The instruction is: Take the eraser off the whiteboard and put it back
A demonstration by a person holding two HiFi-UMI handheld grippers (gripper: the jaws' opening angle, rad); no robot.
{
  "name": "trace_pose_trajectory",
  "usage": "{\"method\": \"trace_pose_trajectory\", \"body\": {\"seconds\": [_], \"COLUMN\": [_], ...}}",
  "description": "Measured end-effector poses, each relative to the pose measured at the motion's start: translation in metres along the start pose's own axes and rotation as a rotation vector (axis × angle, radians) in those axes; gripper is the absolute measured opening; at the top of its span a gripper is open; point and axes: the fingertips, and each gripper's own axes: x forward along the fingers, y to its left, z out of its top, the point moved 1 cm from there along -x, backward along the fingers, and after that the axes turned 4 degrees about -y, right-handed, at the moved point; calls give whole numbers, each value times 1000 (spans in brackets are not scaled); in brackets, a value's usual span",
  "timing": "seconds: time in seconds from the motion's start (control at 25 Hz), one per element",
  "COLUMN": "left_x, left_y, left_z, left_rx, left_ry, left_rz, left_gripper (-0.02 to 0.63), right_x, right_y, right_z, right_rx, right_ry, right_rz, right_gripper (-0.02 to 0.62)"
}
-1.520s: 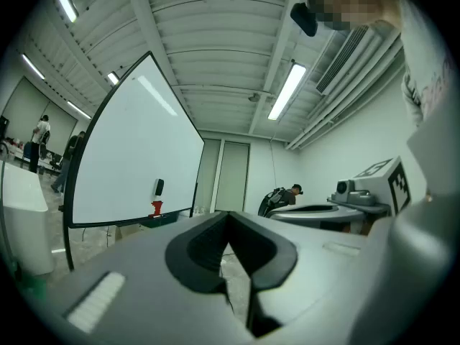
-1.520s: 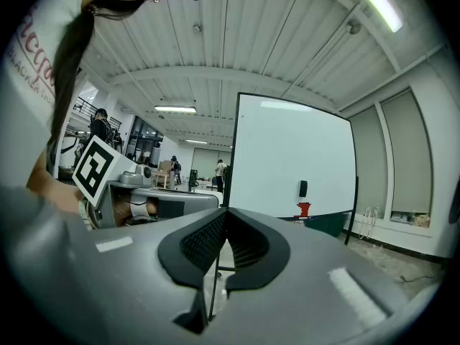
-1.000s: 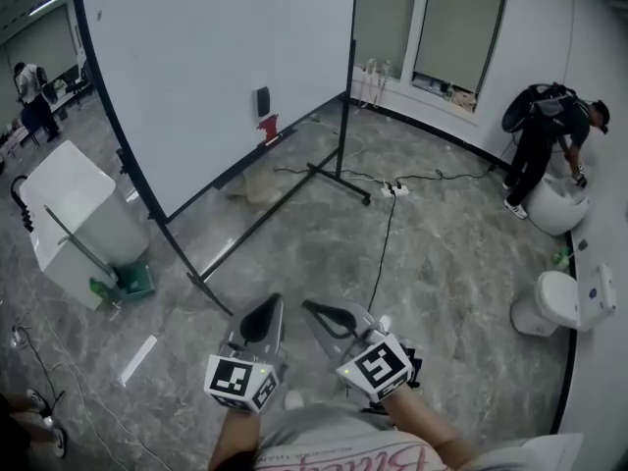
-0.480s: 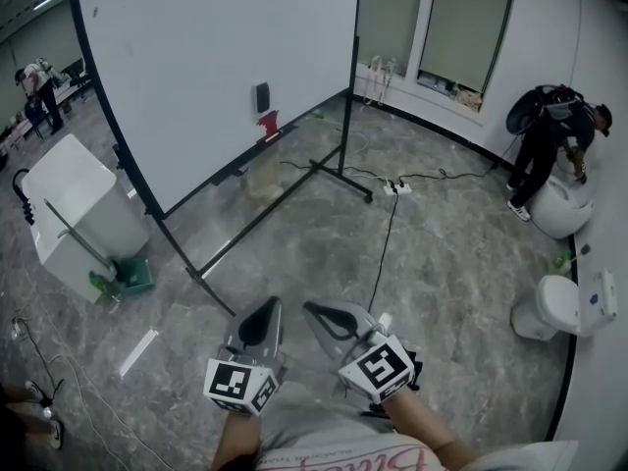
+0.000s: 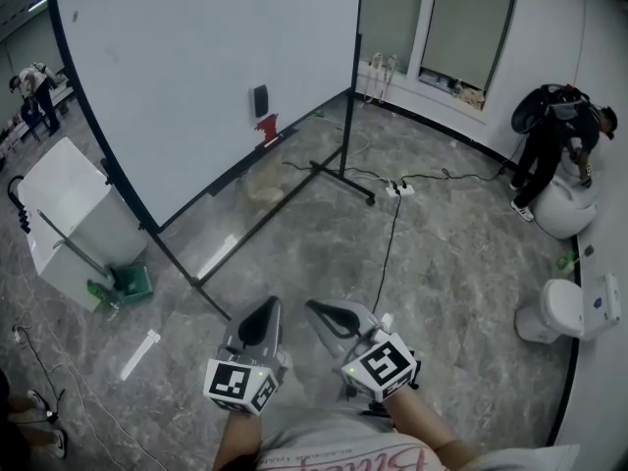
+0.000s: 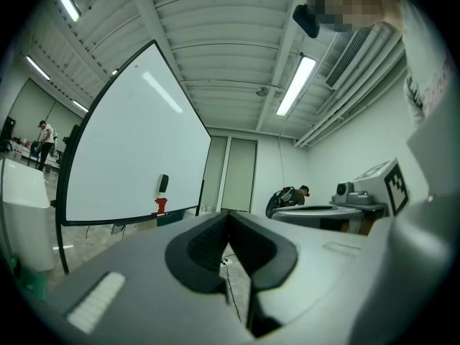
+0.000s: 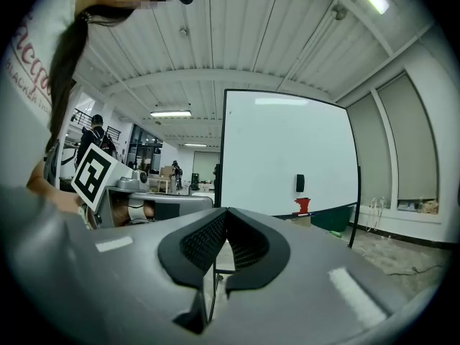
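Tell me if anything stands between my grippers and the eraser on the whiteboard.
Nothing visible stands between the left gripper or right gripper and the eraser at that height. Only the whiteboard stand's bar lies across the floor on the way.

Right gripper [image 7: 225, 214]: jaws closed together, pad against pad.
Whiteboard [image 7: 280, 149] stands ahead; the black eraser [image 7: 300, 183] sits on its surface, directly above a red object [image 7: 302, 205].

floor [image 5: 451, 263]: grey stone tiles
on floor: whiteboard stand [image 5: 341, 177], power strip [image 5: 397, 190] with black cable [image 5: 385, 248], green box [image 5: 132, 283], white cabinet [image 5: 69, 214]
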Motion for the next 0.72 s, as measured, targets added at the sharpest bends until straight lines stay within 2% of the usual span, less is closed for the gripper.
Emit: {"method": "trace_pose_trajectory", "body": {"seconds": [0.72], "left_x": [111], "left_y": [127], "left_z": [23], "left_rx": [6], "left_ry": [-7], "left_rz": [-69], "left_gripper": [-2], "right_x": [144], "right_y": [-89], "right_z": [12], "right_rx": [-1], "right_ry": [-8], "right_rz": [-79], "right_gripper": [2]}}
